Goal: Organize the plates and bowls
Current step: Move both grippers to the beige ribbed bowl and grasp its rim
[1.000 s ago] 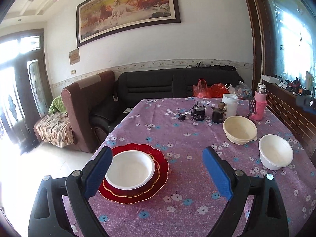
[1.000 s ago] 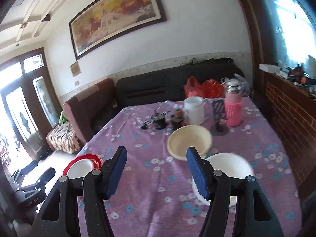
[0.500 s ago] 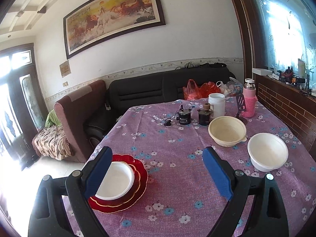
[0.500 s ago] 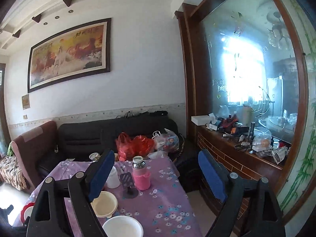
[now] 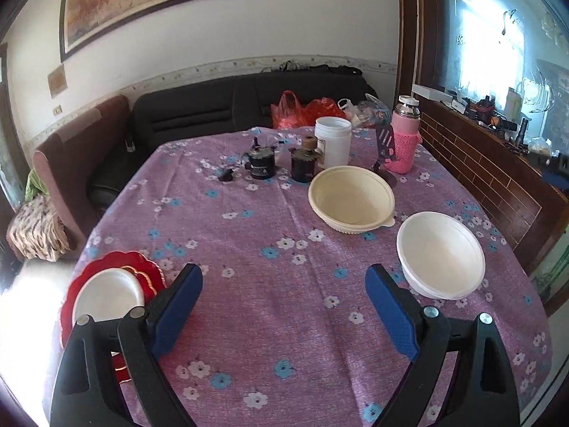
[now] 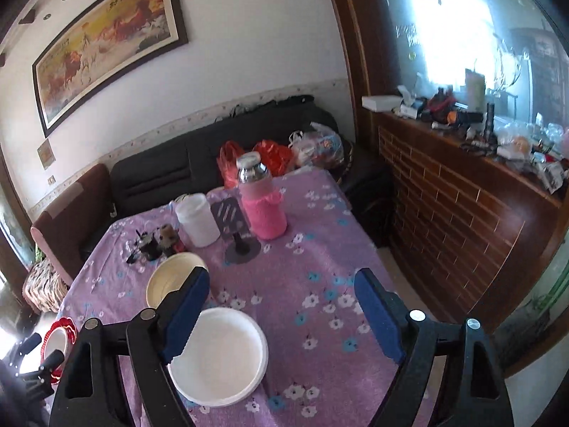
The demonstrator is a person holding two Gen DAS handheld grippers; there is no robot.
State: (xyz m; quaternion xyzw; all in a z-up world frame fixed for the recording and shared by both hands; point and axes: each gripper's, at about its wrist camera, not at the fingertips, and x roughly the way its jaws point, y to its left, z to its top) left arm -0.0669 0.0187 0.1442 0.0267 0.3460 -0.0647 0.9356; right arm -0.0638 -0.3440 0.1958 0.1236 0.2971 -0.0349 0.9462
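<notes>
A white bowl [image 5: 106, 295] sits in stacked red scalloped plates [image 5: 117, 267] at the table's near left corner. A cream bowl [image 5: 350, 199] and a white bowl [image 5: 439, 254] stand on the right. My left gripper [image 5: 282, 302] is open and empty above the tablecloth, between the plate stack and the white bowl. My right gripper [image 6: 281, 309] is open and empty above the white bowl [image 6: 220, 354]; its left finger overlaps the bowl's rim in view. The cream bowl [image 6: 167, 279] lies behind it, and the red plates [image 6: 58, 334] at far left.
At the table's far end stand a white jar [image 5: 332, 140], a pink-sleeved flask [image 5: 405, 138], two dark jars [image 5: 281, 163] and a slotted stand [image 5: 386, 146]. A dark sofa [image 5: 213, 110] is behind, a brick ledge [image 5: 498, 178] on the right.
The left view has swung right and tilted down; the plate stack has slid to the lower left. The right view rose toward the wall, then dropped back over the white bowl.
</notes>
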